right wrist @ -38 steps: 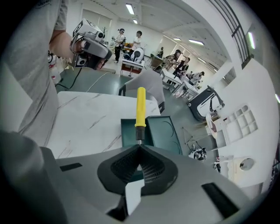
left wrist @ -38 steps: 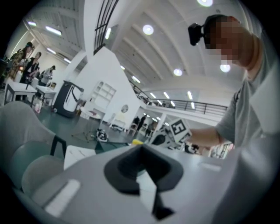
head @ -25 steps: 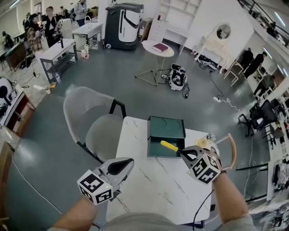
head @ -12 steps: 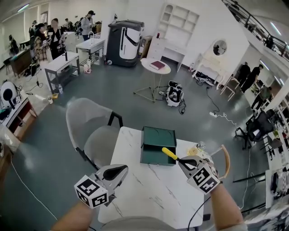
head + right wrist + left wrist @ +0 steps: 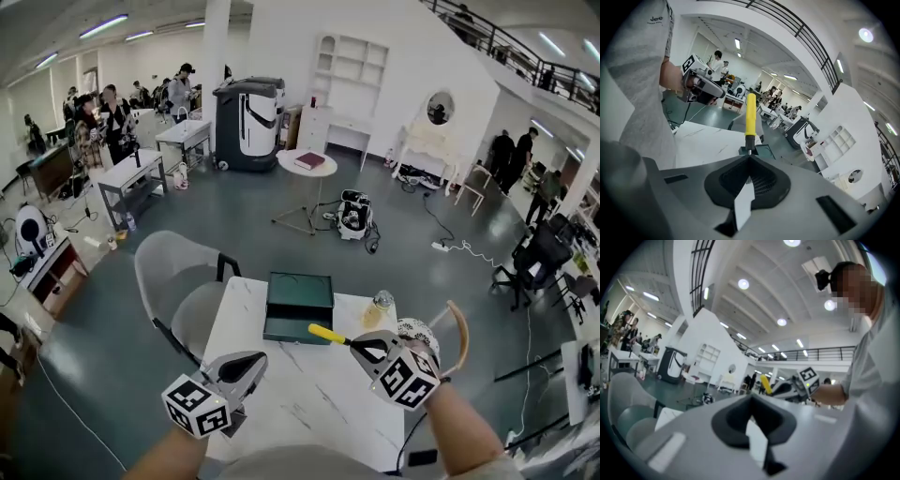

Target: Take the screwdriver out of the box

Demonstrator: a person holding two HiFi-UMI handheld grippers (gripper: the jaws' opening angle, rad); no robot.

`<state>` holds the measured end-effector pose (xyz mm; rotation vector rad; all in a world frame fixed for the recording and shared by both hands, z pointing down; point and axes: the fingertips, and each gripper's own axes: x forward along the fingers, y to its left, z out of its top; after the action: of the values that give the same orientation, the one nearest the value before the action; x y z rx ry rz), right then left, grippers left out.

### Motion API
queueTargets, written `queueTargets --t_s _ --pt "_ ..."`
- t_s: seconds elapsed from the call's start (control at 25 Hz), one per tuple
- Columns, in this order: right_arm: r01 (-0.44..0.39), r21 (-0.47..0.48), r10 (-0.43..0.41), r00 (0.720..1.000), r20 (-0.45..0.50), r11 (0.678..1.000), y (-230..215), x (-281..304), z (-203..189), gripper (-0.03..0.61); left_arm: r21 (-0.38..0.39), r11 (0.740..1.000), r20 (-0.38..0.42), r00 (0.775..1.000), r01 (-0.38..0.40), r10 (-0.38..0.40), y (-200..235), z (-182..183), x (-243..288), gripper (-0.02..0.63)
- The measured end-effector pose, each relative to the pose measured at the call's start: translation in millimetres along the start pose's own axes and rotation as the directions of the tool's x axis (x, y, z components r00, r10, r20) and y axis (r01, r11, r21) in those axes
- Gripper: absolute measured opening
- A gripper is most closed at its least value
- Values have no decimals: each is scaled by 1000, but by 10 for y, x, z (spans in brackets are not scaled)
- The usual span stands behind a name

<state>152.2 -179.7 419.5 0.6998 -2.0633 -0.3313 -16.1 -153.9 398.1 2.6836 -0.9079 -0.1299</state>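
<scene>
A screwdriver (image 5: pixel 328 335) with a yellow handle hangs in the air above the white marble table (image 5: pixel 309 394), just in front of the dark green box (image 5: pixel 298 302). My right gripper (image 5: pixel 360 345) is shut on its shaft; in the right gripper view the yellow handle (image 5: pixel 750 116) sticks straight out from the closed jaws. My left gripper (image 5: pixel 251 362) hovers over the table's near left part, shut with nothing in it. In the left gripper view the screwdriver (image 5: pixel 765 385) and the right gripper (image 5: pixel 787 389) show at mid-height ahead.
A grey chair (image 5: pixel 178 281) stands at the table's left. A small bottle (image 5: pixel 376 310) and a patterned round thing (image 5: pixel 417 332) sit on the table's right side, next to a wooden chair back (image 5: pixel 458 330). People and desks are far off.
The right gripper has lifted the screwdriver up and back from the box toward me. The head camera has tilted up, showing more of the room. The left gripper has barely moved.
</scene>
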Motion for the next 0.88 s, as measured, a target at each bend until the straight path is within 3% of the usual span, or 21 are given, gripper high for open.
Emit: queueTargets --t_s 0.2,0.56,0.88 --pt "-10 18 9 996 87 1000 126 -368 -145 9 27 999 -11 999 -42 42 -475 -64 19 5" --pt "-83 175 32 960 280 981 219 -823 -511 9 31 991 -15 991 -133 134 -966 -160 -105 5" --pt "-220 405 -4 876 482 887 173 -1070 -486 9 40 987 -11 987 -157 157 -992 -27 -258 5"
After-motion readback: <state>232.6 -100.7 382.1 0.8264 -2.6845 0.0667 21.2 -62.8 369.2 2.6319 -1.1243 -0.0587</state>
